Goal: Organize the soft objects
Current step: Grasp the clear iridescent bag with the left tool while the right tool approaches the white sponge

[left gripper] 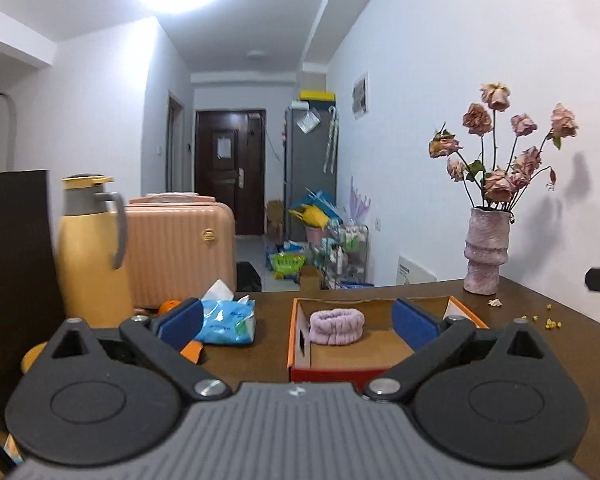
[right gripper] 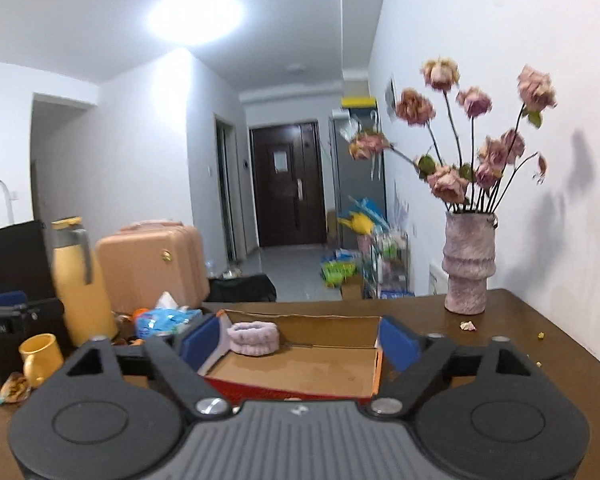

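Observation:
A fluffy pink headband point(left gripper: 336, 326) lies coiled at the back left of an open cardboard box point(left gripper: 300, 344) with orange-red walls, on the brown table. In the right wrist view the same headband point(right gripper: 253, 337) rests in the box point(right gripper: 376, 364) near its far left corner. My left gripper point(left gripper: 298, 320) is open, its blue pads point(left gripper: 182, 320) wide apart, with nothing between them; it sits short of the box. My right gripper point(right gripper: 298, 340) is open too, its blue pads point(right gripper: 396, 340) level with the box's two side walls and holding nothing.
A blue tissue pack point(left gripper: 228, 320) lies left of the box. A yellow thermos point(left gripper: 92, 244), an orange fruit point(left gripper: 169, 306) and a yellow mug point(right gripper: 40, 358) stand further left. A pink vase point(left gripper: 486, 250) of dried roses stands at the back right by the wall, with crumbs point(left gripper: 550, 323) nearby.

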Demonstrator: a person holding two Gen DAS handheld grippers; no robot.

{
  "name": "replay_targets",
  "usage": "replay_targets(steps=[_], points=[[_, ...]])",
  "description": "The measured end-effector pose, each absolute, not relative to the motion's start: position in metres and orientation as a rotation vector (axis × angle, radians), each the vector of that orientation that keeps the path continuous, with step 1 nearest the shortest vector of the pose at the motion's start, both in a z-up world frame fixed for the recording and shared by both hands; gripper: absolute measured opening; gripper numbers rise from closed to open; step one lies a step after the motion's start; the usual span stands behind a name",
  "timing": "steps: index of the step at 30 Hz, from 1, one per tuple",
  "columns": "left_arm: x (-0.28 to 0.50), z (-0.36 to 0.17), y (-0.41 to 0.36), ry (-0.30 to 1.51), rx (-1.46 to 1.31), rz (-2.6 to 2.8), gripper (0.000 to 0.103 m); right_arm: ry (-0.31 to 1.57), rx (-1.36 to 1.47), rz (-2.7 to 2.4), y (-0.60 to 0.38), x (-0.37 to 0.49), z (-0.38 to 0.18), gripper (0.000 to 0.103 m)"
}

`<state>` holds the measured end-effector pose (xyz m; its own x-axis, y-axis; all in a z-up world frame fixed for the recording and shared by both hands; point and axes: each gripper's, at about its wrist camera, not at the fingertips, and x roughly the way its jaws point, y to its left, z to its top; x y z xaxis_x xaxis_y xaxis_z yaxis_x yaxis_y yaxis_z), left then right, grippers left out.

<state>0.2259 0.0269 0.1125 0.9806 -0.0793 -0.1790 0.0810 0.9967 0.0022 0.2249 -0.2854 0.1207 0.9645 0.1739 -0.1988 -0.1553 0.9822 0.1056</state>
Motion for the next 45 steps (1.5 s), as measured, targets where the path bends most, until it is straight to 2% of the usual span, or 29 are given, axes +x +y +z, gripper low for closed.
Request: replay_targets(steps=[3, 8, 14, 22, 25, 27, 29, 30, 31, 35, 37, 41, 45], points=[[0.188, 0.093, 0.021, 0.162, 0.041, -0.076, 0.103, 0.162, 0.090, 0.164, -0.282, 0.185, 0.108, 0.103], [0.133, 0.058, 0.016, 0.149, 0.097, -0.083, 0.103, 0.093, 0.089, 0.153, -0.274, 0.128, 0.082, 0.103], [0.092, 0.024, 0.020, 0.215, 0.055, -0.108, 0.103, 0.121, 0.091, 0.133, -0.261, 0.084, 0.035, 0.103], [0.081, -0.002, 0.015, 0.261, 0.093, -0.135, 0.103, 0.183, 0.088, 0.175, -0.249, 0.063, -0.016, 0.103], [0.085, -0.007, 0.015, 0.267, 0.088, -0.153, 0.103, 0.275, 0.081, 0.226, -0.248, 0.072, -0.023, 0.103], [0.091, -0.010, 0.017, 0.282, 0.074, -0.154, 0.103, 0.268, 0.074, 0.242, -0.244, 0.071, -0.026, 0.102], [0.098, -0.014, 0.018, 0.301, 0.066, -0.145, 0.103, 0.275, 0.082, 0.267, -0.239, 0.074, -0.027, 0.091], [0.102, -0.015, 0.019, 0.311, 0.065, -0.142, 0.103, 0.288, 0.087, 0.276, -0.238, 0.077, -0.027, 0.078], [0.106, -0.017, 0.019, 0.321, 0.064, -0.141, 0.103, 0.300, 0.090, 0.282, -0.236, 0.081, -0.028, 0.069], [0.122, -0.021, 0.020, 0.351, 0.062, -0.134, 0.103, 0.345, 0.075, 0.309, -0.225, 0.102, -0.031, 0.054], [0.132, -0.023, 0.019, 0.370, 0.062, -0.133, 0.103, 0.368, 0.079, 0.340, -0.220, 0.114, -0.032, 0.042], [0.152, -0.027, 0.016, 0.397, 0.067, -0.132, 0.103, 0.415, 0.099, 0.411, -0.206, 0.140, -0.036, 0.034], [0.168, -0.028, 0.010, 0.404, 0.063, -0.170, 0.103, 0.416, 0.050, 0.399, -0.193, 0.158, -0.037, 0.033]])
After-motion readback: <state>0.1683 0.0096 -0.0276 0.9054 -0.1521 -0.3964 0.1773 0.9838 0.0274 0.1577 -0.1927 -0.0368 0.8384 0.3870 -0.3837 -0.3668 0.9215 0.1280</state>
